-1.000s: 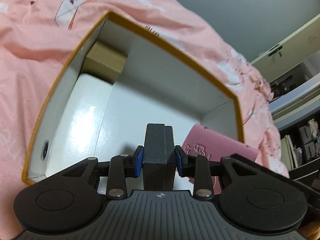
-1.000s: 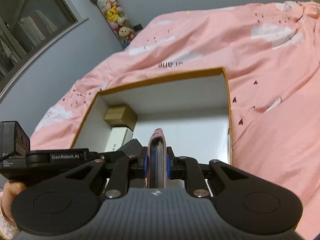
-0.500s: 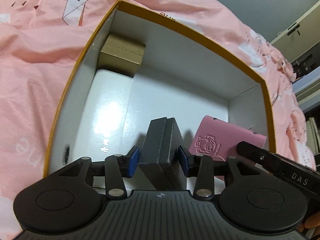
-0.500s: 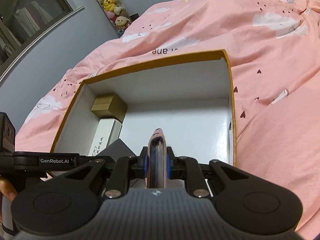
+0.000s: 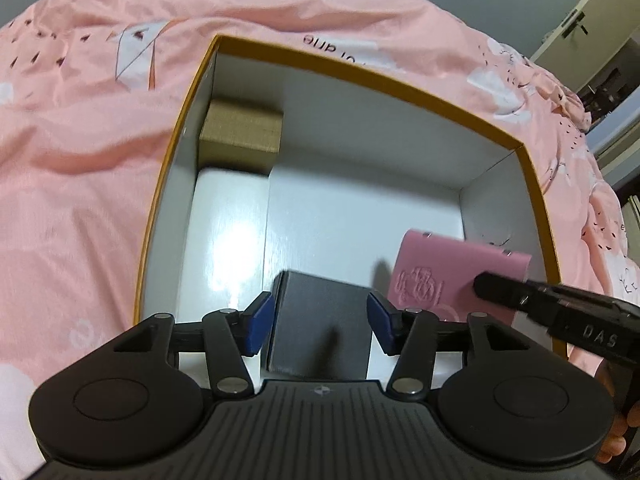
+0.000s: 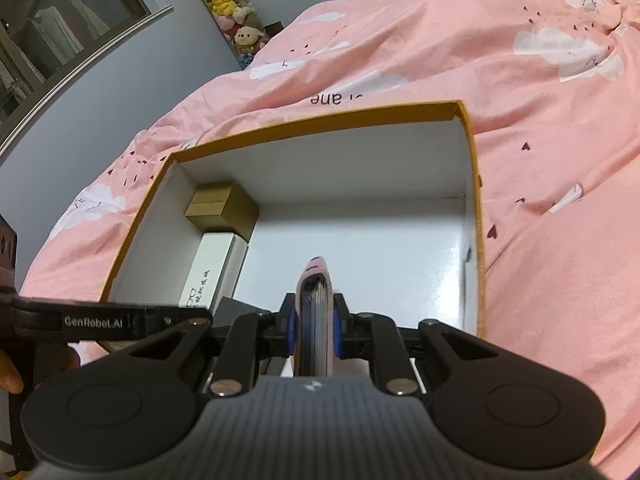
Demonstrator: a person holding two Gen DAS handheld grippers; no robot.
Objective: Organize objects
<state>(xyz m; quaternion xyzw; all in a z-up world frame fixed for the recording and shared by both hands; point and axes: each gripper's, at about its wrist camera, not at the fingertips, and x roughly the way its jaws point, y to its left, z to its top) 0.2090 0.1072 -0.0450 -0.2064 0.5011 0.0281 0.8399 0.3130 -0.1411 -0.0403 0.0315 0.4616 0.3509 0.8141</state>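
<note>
the open box (image 5: 532, 200) with the mustard rim sits on a bed under a pink bedspread (image 5: 80, 160). along its left wall lie a tan carton (image 5: 240, 136) and a long white carton (image 5: 228, 232). the left hand-held gripper (image 5: 320, 320) has just been opening; its blue pads (image 5: 256, 320) stand clear of the dark grey box (image 5: 320, 324) lying between them. the right hand-held gripper (image 6: 316, 328) is clamped on a pink wallet (image 6: 316, 312), held upright on edge over the box floor.
</note>
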